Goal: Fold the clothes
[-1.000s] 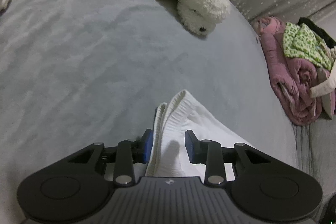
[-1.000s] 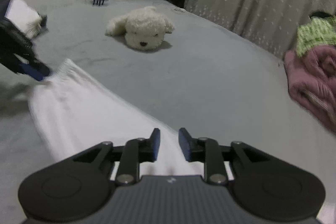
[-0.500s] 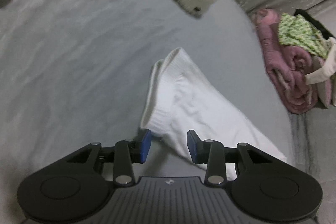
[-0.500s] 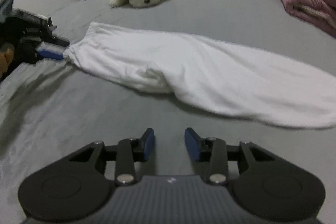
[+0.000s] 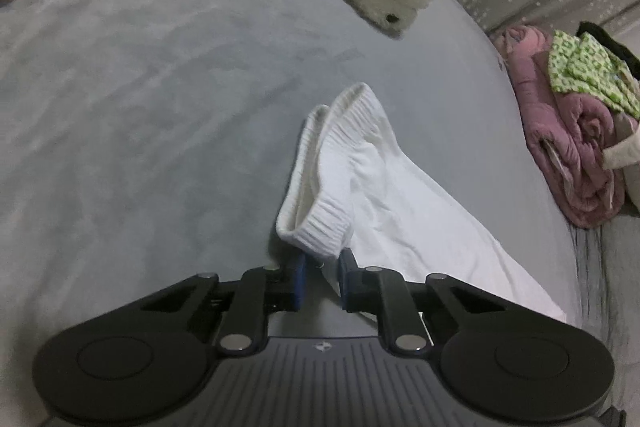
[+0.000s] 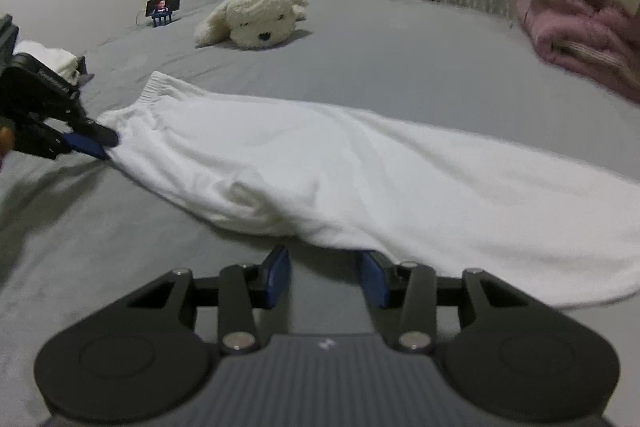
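A grey bed [image 6: 400, 39] is spread with white trousers [image 6: 320, 163], laid lengthwise near its middle, a plush dog [image 6: 256, 17] and a clothes pile [image 6: 576, 11] toward the far edge. The waistband corner is pinched by the left gripper [image 5: 320, 277], whose jaws have just been closing. The right gripper [image 6: 324, 281] has been opening and holds nothing. If only one layer is caught, the waistband may slip free when lifted.

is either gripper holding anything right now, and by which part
The left gripper pinches the white fabric trousers at a corner of the elastic waistband. The right gripper is open, holding nothing.
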A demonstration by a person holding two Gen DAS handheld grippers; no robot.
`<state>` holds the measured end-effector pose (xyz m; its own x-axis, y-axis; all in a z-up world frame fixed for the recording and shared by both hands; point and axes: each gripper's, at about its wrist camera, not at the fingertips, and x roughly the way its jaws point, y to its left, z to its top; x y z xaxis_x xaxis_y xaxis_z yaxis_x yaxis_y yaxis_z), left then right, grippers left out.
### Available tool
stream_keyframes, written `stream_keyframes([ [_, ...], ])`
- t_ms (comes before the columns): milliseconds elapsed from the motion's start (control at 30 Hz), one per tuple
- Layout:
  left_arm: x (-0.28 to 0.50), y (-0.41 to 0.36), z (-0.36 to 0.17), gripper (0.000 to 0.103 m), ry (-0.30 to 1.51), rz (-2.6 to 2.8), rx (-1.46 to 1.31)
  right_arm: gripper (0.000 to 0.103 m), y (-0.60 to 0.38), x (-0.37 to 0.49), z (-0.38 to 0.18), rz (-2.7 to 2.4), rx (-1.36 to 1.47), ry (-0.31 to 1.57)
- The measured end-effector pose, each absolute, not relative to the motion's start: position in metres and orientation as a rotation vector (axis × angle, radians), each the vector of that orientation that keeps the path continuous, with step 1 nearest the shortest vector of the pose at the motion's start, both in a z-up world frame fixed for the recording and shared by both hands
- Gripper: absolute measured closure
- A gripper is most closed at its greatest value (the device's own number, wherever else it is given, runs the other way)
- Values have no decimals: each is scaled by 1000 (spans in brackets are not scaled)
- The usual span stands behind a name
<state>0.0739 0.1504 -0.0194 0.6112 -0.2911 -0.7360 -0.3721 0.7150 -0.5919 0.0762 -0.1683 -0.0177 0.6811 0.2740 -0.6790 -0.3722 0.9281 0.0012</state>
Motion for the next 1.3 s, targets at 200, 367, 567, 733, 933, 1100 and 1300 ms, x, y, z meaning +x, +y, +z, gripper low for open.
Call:
stream_keyframes([
  [200,73,154,-20,91,934,57,-823,53,-165,84,-17,451,-163,694],
  [367,73,158,-24,91,947,50,-843,46,-155,91,-7,517,-161,648],
  [567,73,158,-24,91,954,46,-826,43,-161,107,-13,571,6,732],
  [733,72,159,-25,91,958,47,-838,41,-162,113,-15,642,147,796],
  [933,71,159,-25,91,958,51,-851,82,-162,113,-15,610,265,812],
  [1100,68,159,-23,91,961,67,-854,90,-172,88,-8,610,379,804],
  [1300,65,157,-22,93,960,87,-833,95,-166,76,-12,549,355,847],
])
